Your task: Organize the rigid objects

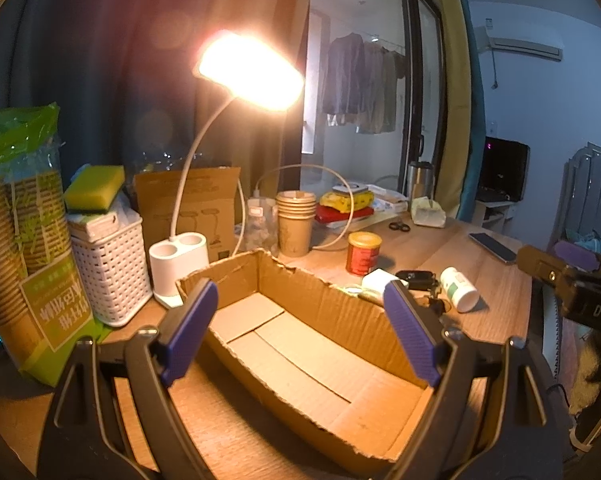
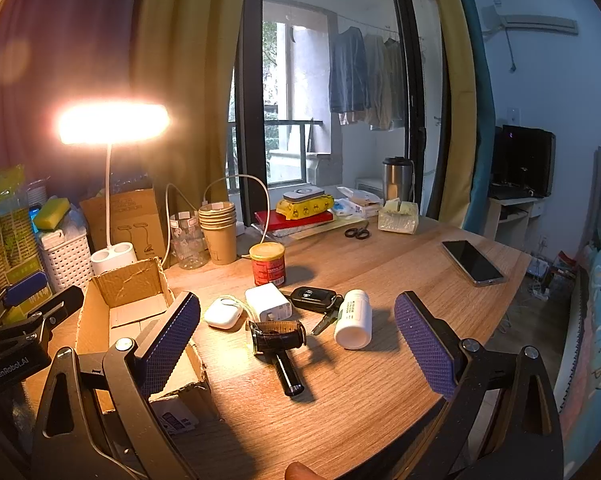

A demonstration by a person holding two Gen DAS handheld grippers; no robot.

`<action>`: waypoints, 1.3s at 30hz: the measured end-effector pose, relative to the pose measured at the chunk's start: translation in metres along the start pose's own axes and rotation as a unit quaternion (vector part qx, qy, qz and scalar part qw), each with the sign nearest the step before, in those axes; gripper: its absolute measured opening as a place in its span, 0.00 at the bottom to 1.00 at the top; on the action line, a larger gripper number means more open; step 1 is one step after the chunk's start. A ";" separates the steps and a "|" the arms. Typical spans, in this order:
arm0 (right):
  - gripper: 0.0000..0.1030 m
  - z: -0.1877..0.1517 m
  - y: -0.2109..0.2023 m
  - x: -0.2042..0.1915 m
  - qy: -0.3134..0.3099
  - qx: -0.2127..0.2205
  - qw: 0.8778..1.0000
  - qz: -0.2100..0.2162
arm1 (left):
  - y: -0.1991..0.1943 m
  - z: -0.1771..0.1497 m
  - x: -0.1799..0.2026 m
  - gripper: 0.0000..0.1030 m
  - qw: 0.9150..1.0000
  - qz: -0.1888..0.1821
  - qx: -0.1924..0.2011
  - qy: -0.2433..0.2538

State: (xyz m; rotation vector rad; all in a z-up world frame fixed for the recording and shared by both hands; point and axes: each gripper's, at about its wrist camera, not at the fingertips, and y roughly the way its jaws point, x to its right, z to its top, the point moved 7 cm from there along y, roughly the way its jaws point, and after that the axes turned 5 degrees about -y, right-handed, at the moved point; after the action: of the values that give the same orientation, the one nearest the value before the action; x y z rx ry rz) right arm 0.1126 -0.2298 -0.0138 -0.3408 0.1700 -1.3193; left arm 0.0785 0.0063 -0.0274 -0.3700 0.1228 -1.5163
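Left gripper (image 1: 300,328): I hold it spread wide and empty over the open brown cardboard box (image 1: 320,344), I judge to steady it.
Right gripper (image 2: 296,344): spread, empty, above the black leather-strap watch (image 2: 278,336), just right of the box.
Box: nothing inside.
White pill bottle (image 2: 353,319): lying right of the box, on the wooden bench (image 2: 400,264).
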 end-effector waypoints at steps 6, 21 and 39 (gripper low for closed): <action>0.97 0.000 0.000 0.000 0.000 0.000 1.000 0.000 | 0.000 0.001 0.000 0.83 1.000 0.001 0.002 0.000; 0.97 -0.004 0.001 0.002 0.004 -0.003 1.000 -0.001 | 0.000 0.000 0.000 0.83 1.000 -0.001 -0.001 -0.003; 0.97 -0.045 0.047 0.031 0.053 -0.075 0.996 -0.002 | 0.041 -0.038 -0.013 0.83 0.989 0.043 -0.135 -0.036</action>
State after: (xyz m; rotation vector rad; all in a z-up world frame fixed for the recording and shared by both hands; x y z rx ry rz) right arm 0.1495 -0.2569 -0.0696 -0.3970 0.3593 -1.3326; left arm 0.1047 0.0133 -0.0781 -0.6269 0.2843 -1.4028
